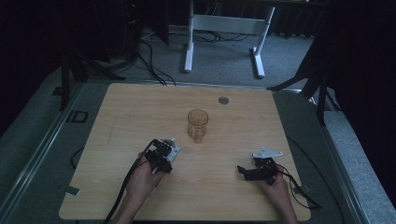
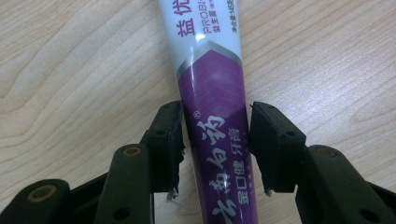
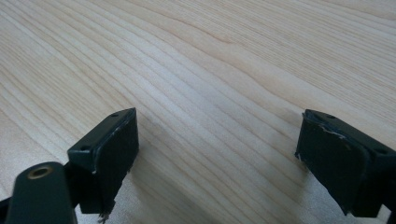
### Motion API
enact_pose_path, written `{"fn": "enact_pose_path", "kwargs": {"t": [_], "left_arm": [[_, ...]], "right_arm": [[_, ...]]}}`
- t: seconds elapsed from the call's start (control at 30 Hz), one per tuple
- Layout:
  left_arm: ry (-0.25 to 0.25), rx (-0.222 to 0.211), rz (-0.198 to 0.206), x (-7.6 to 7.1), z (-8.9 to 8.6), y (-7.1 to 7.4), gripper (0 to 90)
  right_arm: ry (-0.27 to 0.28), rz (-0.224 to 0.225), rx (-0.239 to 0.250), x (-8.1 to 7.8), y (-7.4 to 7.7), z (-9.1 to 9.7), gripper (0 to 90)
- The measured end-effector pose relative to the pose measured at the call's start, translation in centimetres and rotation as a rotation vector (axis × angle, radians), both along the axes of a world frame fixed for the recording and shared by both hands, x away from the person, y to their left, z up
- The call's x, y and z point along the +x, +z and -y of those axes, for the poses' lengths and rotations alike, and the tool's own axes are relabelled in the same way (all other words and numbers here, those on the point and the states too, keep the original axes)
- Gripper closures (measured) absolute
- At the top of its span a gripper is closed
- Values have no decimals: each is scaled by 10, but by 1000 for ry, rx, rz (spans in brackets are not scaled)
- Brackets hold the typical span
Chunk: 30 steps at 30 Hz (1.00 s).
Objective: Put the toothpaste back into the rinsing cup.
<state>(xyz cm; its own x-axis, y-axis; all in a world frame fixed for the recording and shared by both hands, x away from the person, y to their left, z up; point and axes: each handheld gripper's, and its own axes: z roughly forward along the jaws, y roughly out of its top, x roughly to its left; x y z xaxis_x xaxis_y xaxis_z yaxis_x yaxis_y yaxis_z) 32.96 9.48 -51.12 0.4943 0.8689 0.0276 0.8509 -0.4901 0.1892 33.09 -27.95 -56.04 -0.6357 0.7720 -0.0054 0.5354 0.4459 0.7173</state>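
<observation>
A purple and white toothpaste tube [image 2: 212, 88] with Chinese print lies flat on the wooden table [image 1: 140, 112]. My left gripper [image 2: 215, 140] is shut on its purple part, with a pad pressed against each side. In the high view the left gripper [image 1: 167, 148] sits at the front left of the table and covers the tube. A little beyond it and to the right stands an amber glass mug [image 1: 197, 124], upright, its handle toward me. My right gripper [image 1: 242, 171] rests low at the front right, jaws wide open over bare wood [image 3: 217, 140].
A small grey round disc [image 1: 223, 100] is set into the table's far side. Black cables trail from both grippers off the front edge. Beyond the table are a white desk frame [image 1: 224, 28] and dark stands on grey carpet.
</observation>
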Motion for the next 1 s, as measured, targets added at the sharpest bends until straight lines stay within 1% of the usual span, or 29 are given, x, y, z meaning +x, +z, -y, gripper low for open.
{"fn": "enact_pose_path", "kwargs": {"t": [0.07, 0.23, 0.57, 0.7, 0.77, 1.0], "left_arm": [[0, 2, -11, 1, 1, -4, 545], [-1, 1, -15, 3, 0, -6, 557], [4, -23, -18, 5, -3, -9, 559], [-4, -31, -20, 6, -5, -8, 589], [-14, -27, -13, 5, -4, -8, 599], [-24, -27, -10, 5, -4, -5, 650]], "right_arm": [[0, 0, 0, 0, 0, 0, 126], [0, 0, 0, 0, 0, 0, 126], [0, 0, 0, 0, 0, 0, 126], [0, 0, 0, 0, 0, 0, 126], [0, 0, 0, 0, 0, 0, 126], [0, 0, 0, 0, 0, 0, 126]]}}
